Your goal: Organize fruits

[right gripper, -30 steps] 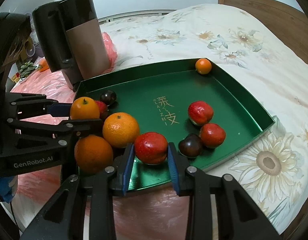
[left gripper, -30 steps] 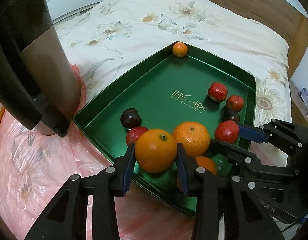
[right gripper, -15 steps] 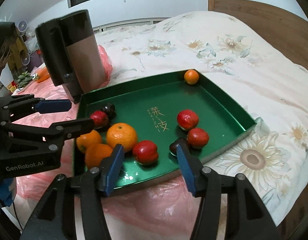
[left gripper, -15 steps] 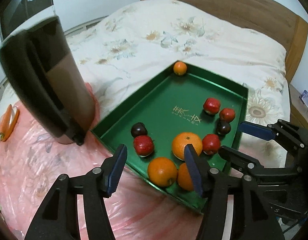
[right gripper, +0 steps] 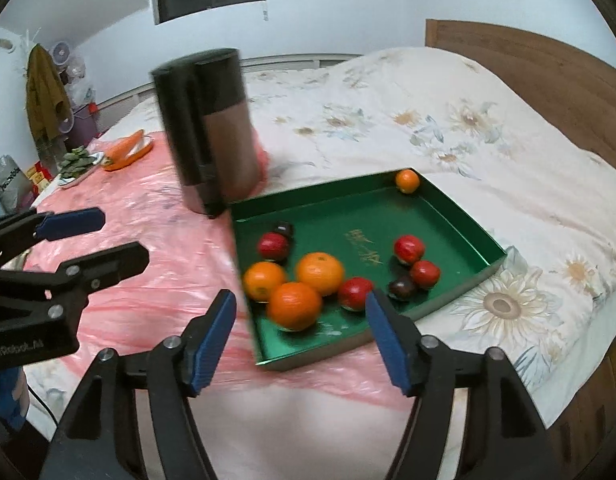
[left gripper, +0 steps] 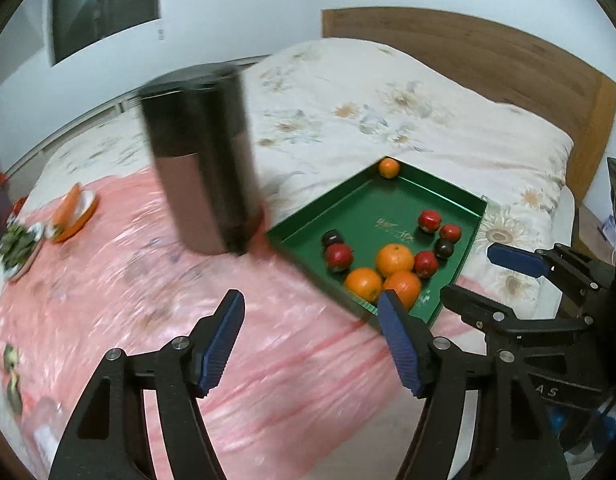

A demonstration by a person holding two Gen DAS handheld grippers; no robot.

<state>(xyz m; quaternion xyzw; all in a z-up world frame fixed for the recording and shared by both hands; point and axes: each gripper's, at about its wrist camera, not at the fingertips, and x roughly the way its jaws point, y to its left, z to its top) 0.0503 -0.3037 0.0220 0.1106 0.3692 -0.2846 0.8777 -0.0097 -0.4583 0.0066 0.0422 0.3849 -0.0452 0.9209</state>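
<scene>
A green tray (left gripper: 320,208) (right gripper: 348,208) lies on the bed. Three large oranges (left gripper: 394,259) (right gripper: 320,272) sit bunched at its near corner, with several red fruits (left gripper: 338,255) (right gripper: 355,293) and two dark ones (left gripper: 444,247) (right gripper: 402,288) around them. A small orange (left gripper: 388,168) (right gripper: 407,181) rests in the far corner. My left gripper (left gripper: 310,300) (right gripper: 119,236) hangs over the pink sheet, left of the tray, jaws opening and empty. My right gripper (right gripper: 300,304) (left gripper: 480,276) hovers above the tray's near edge, jaws opening wide, nothing between them.
A tall dark cylindrical container (left gripper: 203,168) (right gripper: 211,132) stands by the tray's left corner on a pink plastic sheet (left gripper: 147,280). Plates with carrot (right gripper: 127,150) and greens (right gripper: 77,160) lie far left. A wooden headboard (left gripper: 508,68) bounds the floral bedspread.
The left gripper let go of an orange and the right let go of a red fruit; both fruits now lie in the tray. Both grippers opened, rose and pulled back.
</scene>
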